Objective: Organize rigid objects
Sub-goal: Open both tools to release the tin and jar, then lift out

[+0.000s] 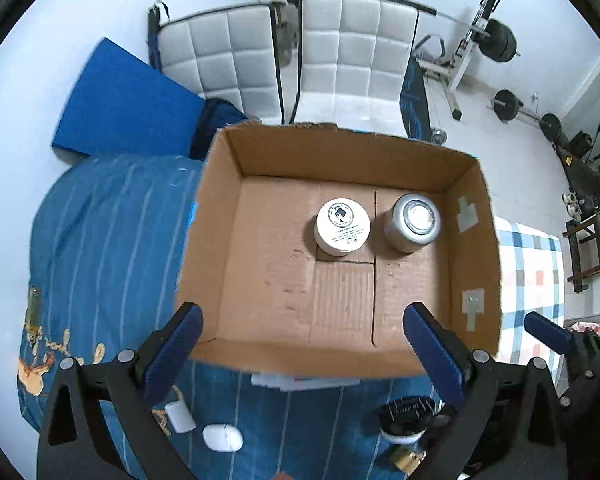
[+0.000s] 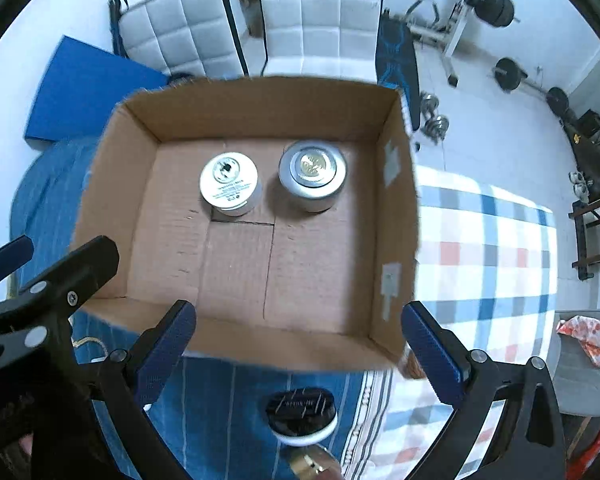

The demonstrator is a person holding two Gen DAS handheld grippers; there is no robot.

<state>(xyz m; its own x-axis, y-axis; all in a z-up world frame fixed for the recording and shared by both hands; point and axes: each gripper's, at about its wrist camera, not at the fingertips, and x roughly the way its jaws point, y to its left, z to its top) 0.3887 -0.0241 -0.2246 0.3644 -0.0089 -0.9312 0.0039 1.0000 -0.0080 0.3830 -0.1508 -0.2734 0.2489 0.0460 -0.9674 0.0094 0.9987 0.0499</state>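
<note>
An open cardboard box [image 1: 228,240] [image 2: 112,184] sits on the bed. Inside stand a white-lidded jar [image 1: 342,226] [image 2: 229,188] and a silver jar [image 1: 414,222] [image 2: 313,174], side by side near the far wall. My left gripper [image 1: 300,344] is open and empty above the box's near edge. My right gripper [image 2: 298,344] is open and empty, also above the near edge. A black-lidded jar [image 1: 406,418] [image 2: 302,410] lies on the bed in front of the box, with a gold-capped item [image 1: 406,460] [image 2: 312,464] beside it.
A white oval object [image 1: 222,438] and a small white cylinder [image 1: 180,416] lie on the blue striped bedding at the near left. A checked blanket [image 2: 488,256] lies right of the box. White chairs [image 1: 340,60] and weight equipment [image 1: 496,40] stand beyond the bed.
</note>
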